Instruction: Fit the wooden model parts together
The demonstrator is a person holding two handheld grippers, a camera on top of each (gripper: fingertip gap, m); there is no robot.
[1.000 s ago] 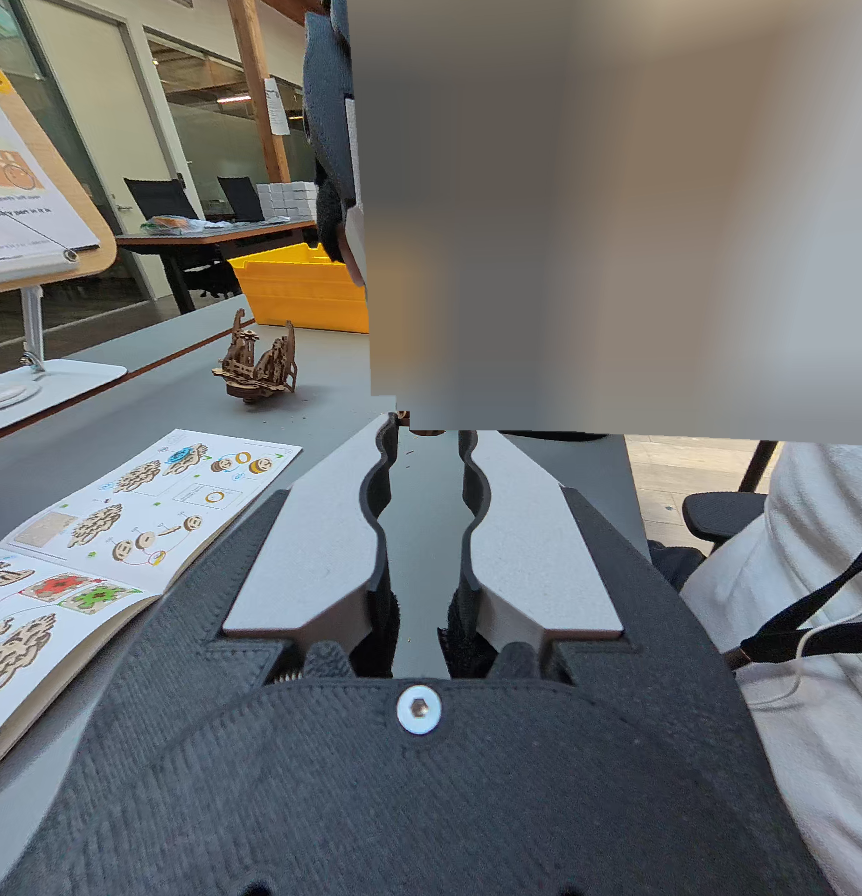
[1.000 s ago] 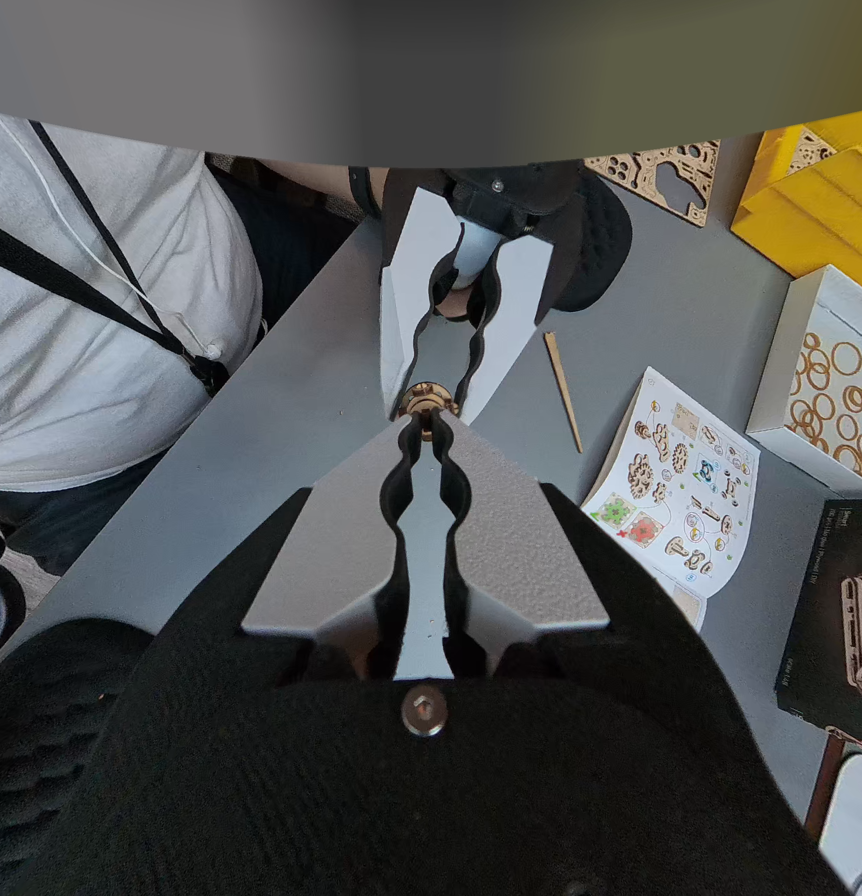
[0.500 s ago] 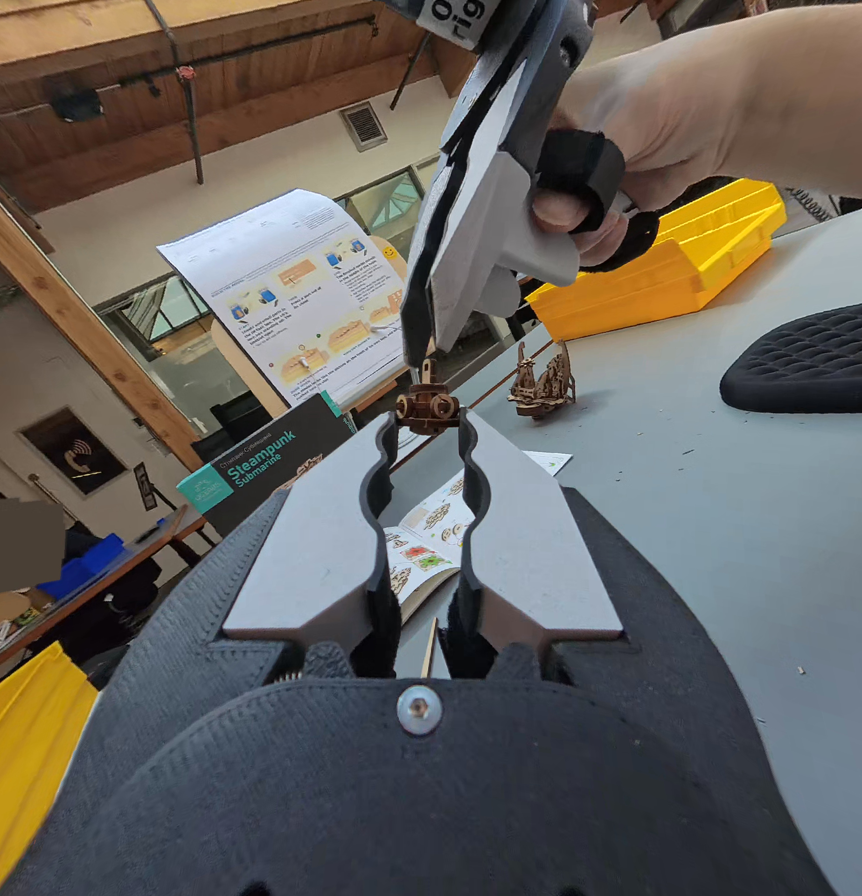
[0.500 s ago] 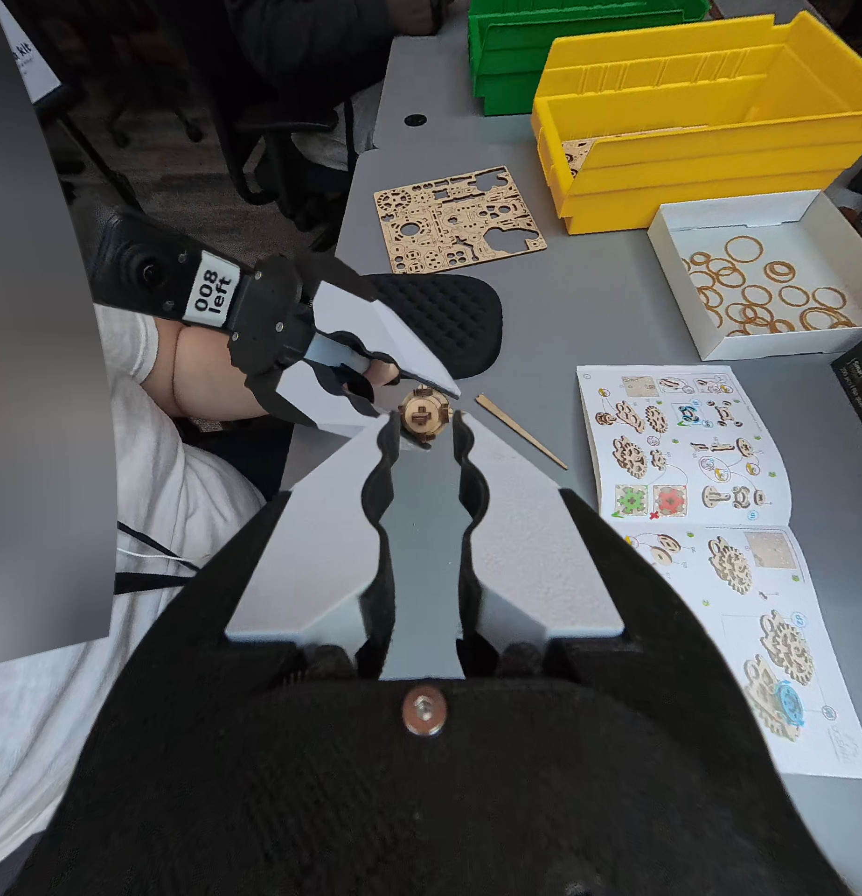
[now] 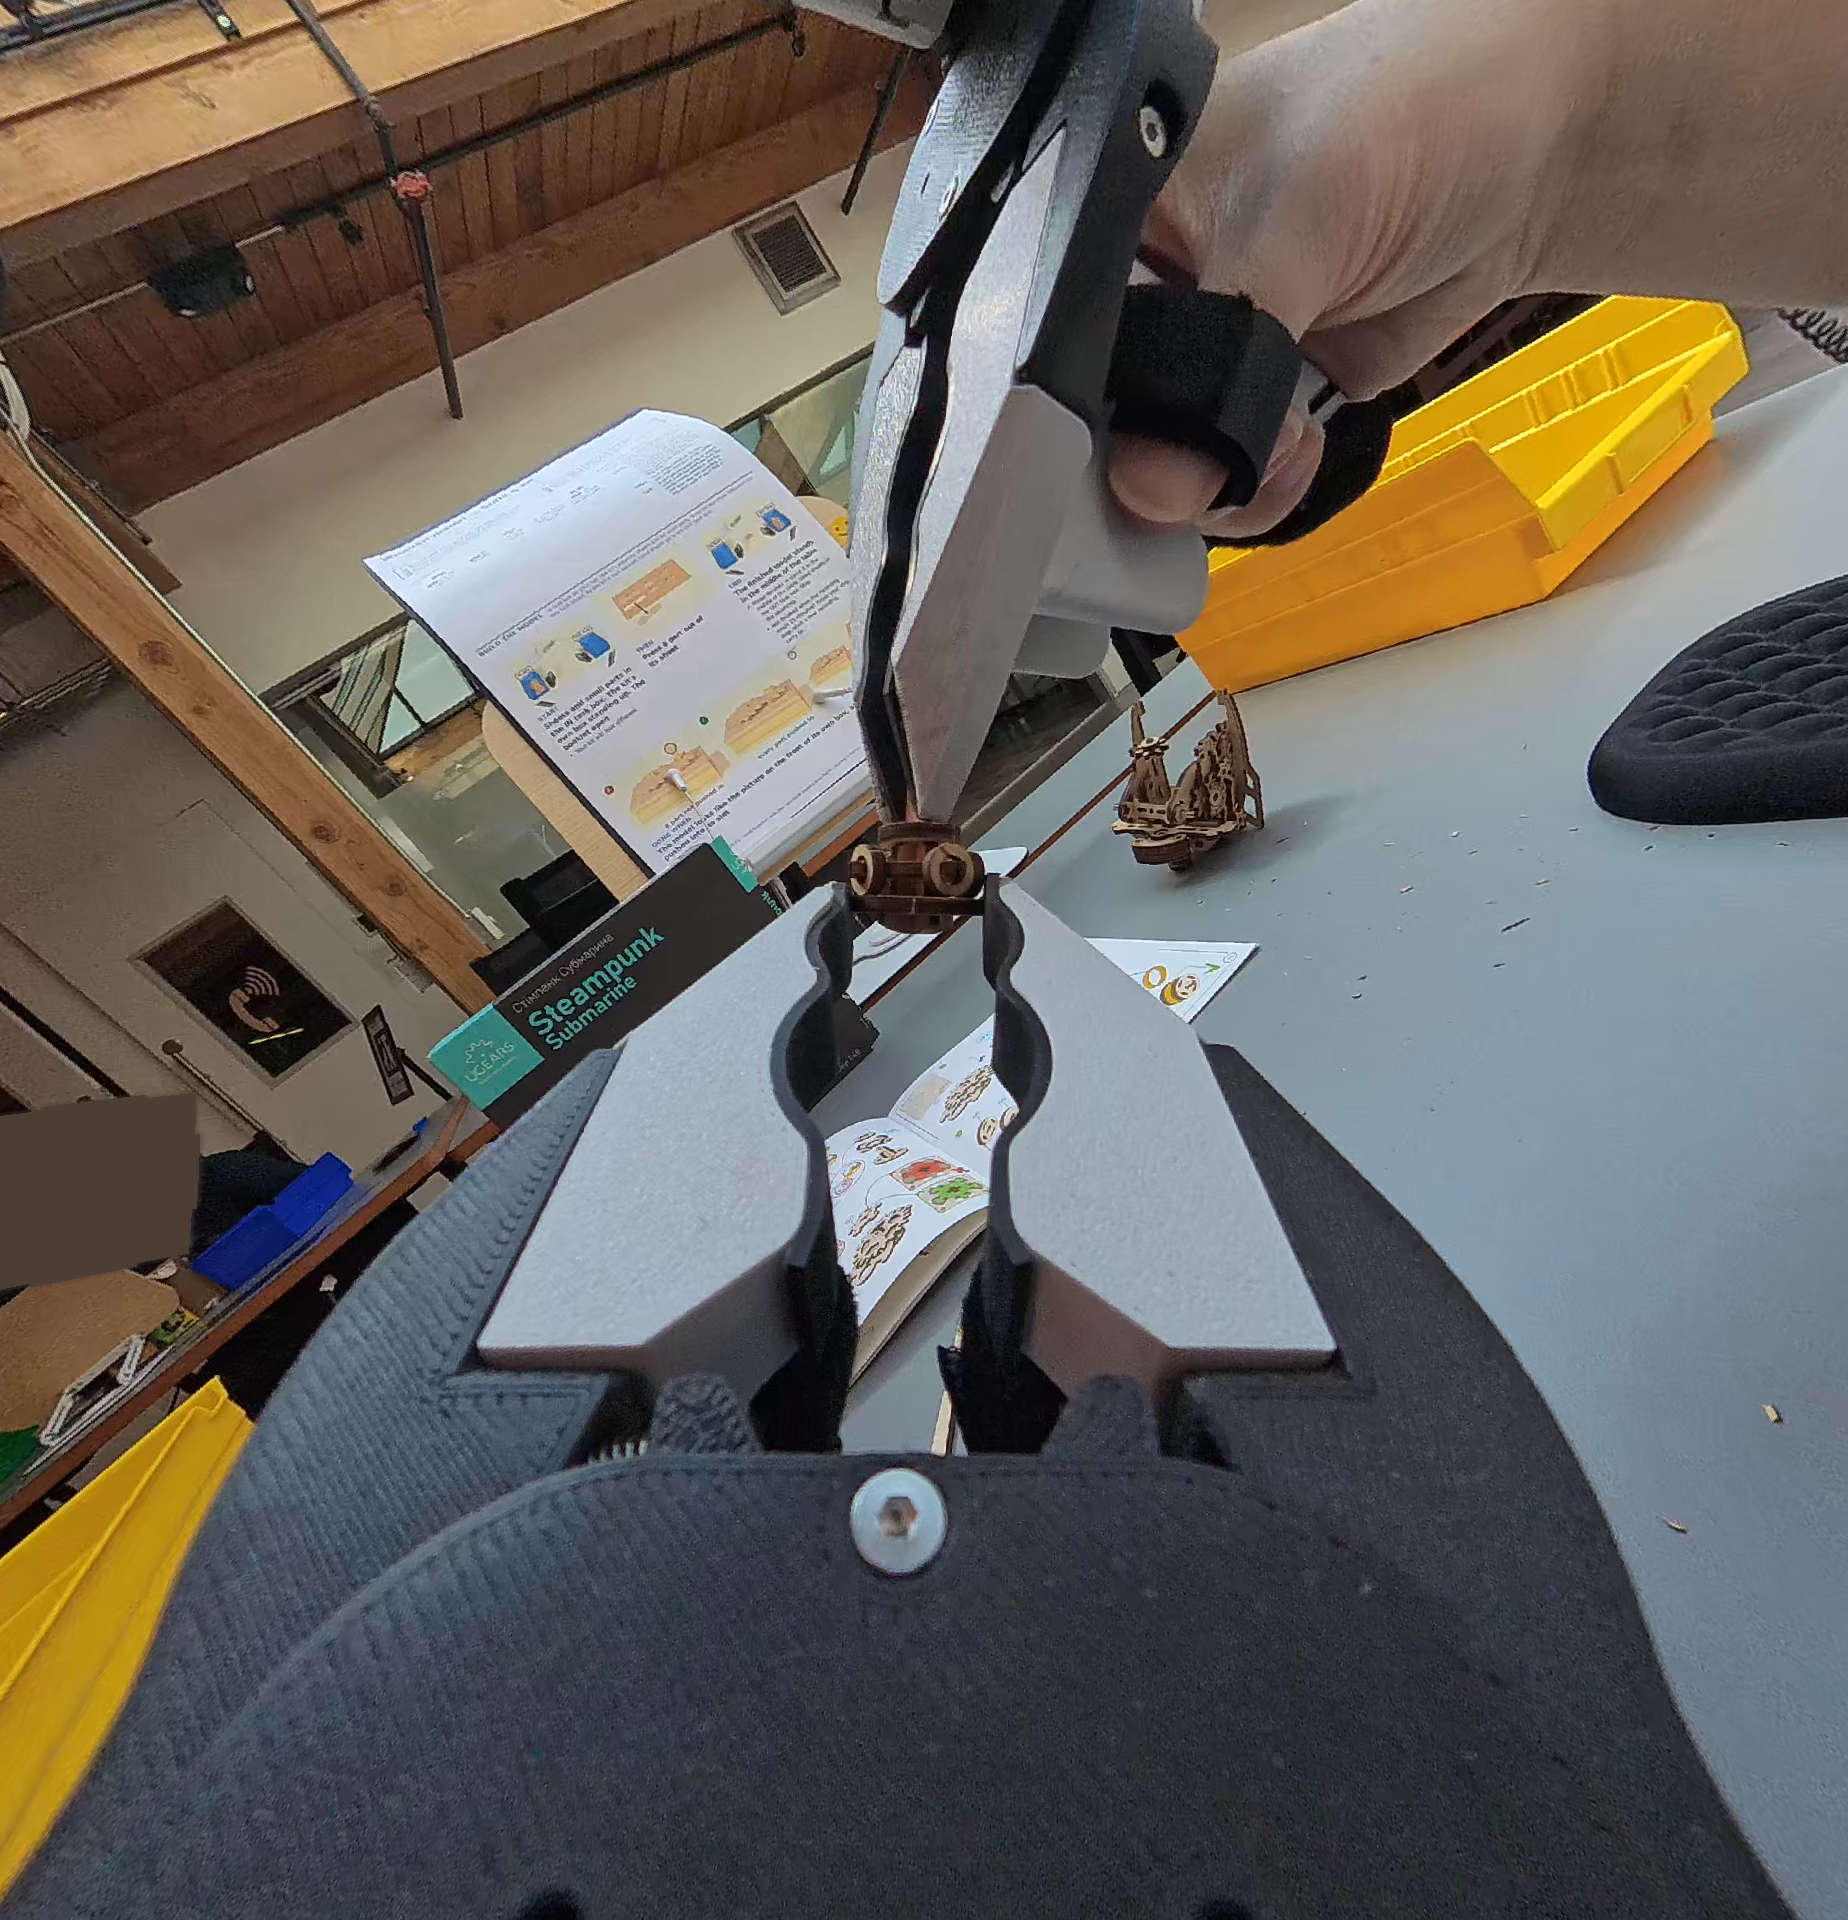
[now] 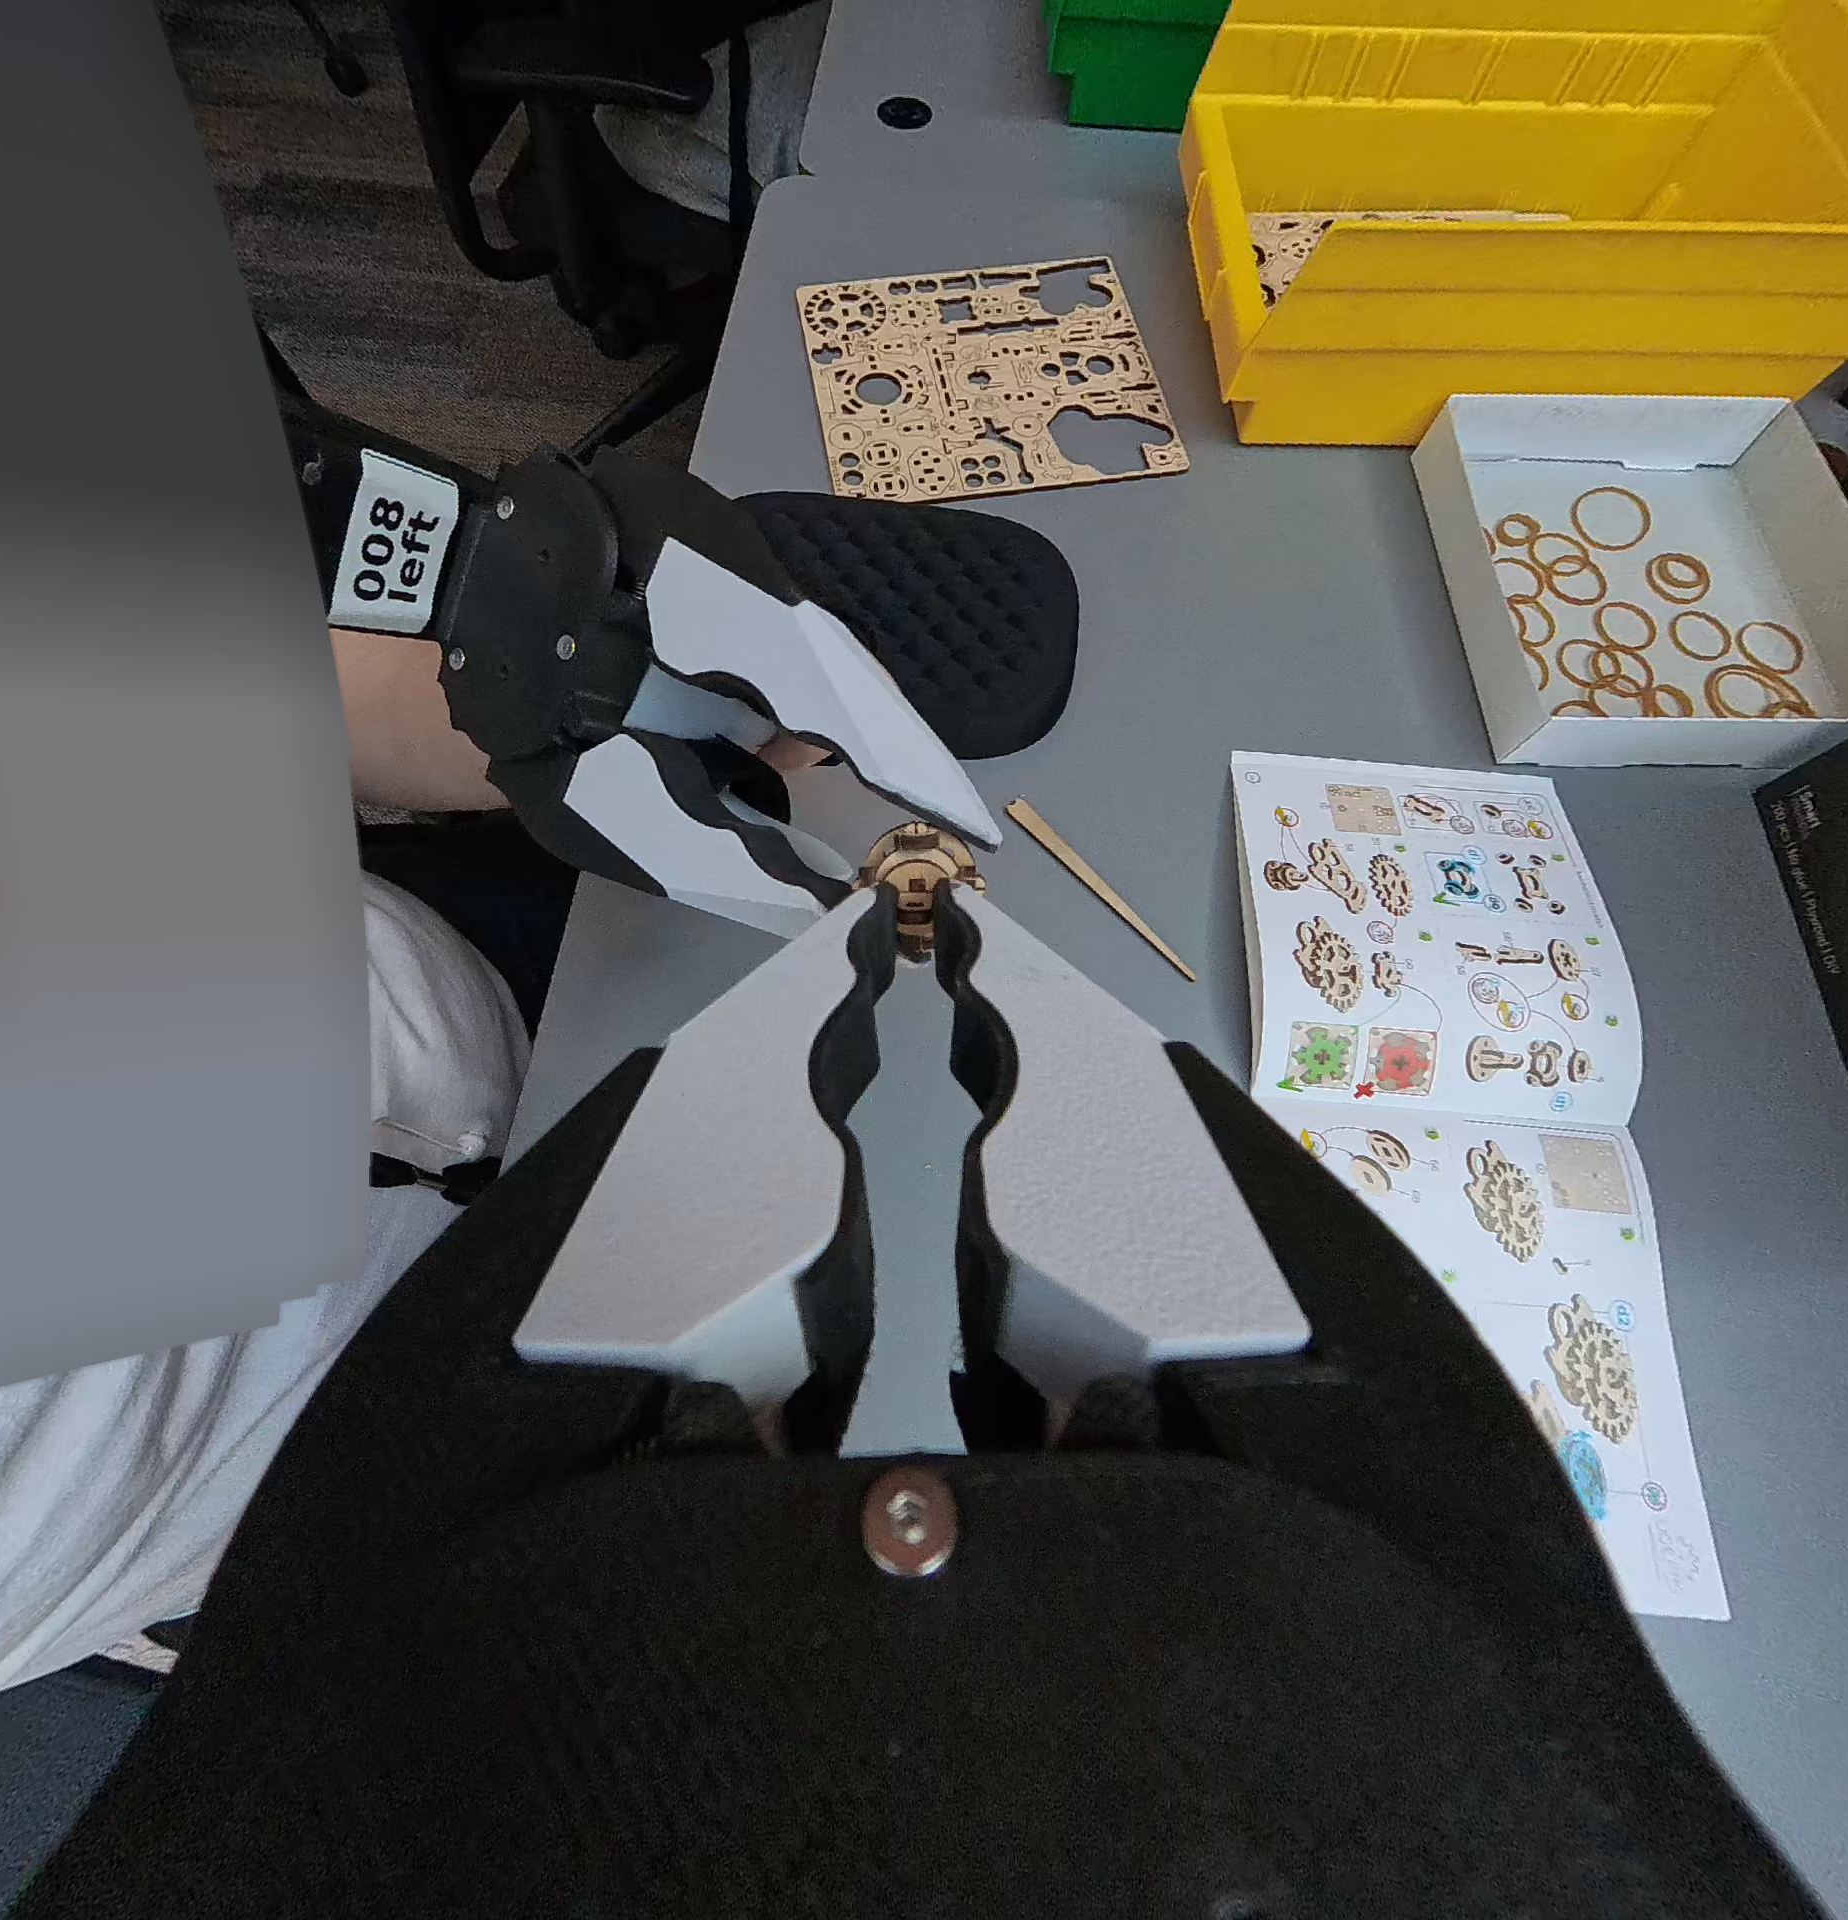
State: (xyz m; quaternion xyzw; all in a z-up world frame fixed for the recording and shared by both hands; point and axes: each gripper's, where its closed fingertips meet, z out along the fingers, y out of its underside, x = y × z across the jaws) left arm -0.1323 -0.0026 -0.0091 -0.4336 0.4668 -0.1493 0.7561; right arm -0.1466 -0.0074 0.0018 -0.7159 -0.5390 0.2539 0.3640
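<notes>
Wooden ball-shaped assembly (image 5: 912, 871) pinched in my left gripper (image 5: 915, 906); my right gripper (image 6: 912, 902) clenches its top.

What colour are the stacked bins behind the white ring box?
Yellow stacked plastic bins; clearest in right wrist view.

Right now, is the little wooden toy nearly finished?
Partly. A small round wooden assembly is built and pinched by both the left claw and right claw. The punched wooden sheet still holds many parts, so plenty remains.
</notes>
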